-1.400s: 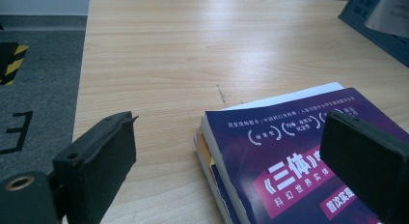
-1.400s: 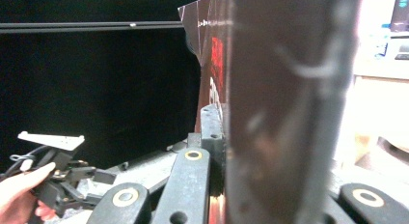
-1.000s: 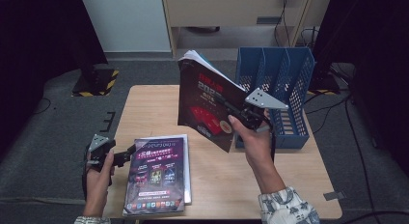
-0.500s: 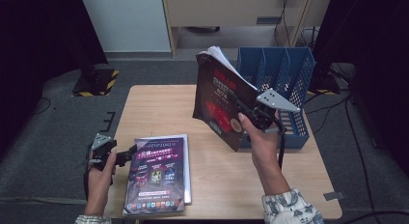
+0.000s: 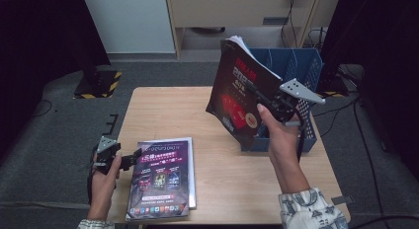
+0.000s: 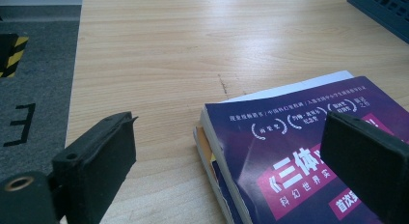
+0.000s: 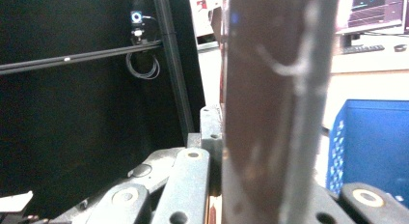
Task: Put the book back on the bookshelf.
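Note:
My right gripper (image 5: pixel 262 98) is shut on a dark red-and-black magazine (image 5: pixel 239 88), held upright and tilted in the air just left of the blue file rack (image 5: pixel 309 76). In the right gripper view the magazine's spine (image 7: pixel 270 108) stands edge-on between the jaws, with the blue file rack (image 7: pixel 371 142) to its right. A stack of purple-covered books (image 5: pixel 163 174) lies flat on the wooden table (image 5: pixel 163 110) near the front left. My left gripper (image 5: pixel 132 159) rests at the stack's left edge, open. In the left gripper view the jaws stand wide, one fingertip (image 6: pixel 364 161) over the purple cover (image 6: pixel 289 151).
The blue file rack has several upright slots and stands at the table's right edge. Bare wooden tabletop (image 6: pixel 193 50) stretches between the stack and the rack. Dark floor with a black-and-yellow marked base (image 5: pixel 96 83) lies off the left side.
My right hand has carried the magazine to the right and upward, from over the table's middle to beside the blue rack. The left gripper and the purple stack have stayed put.

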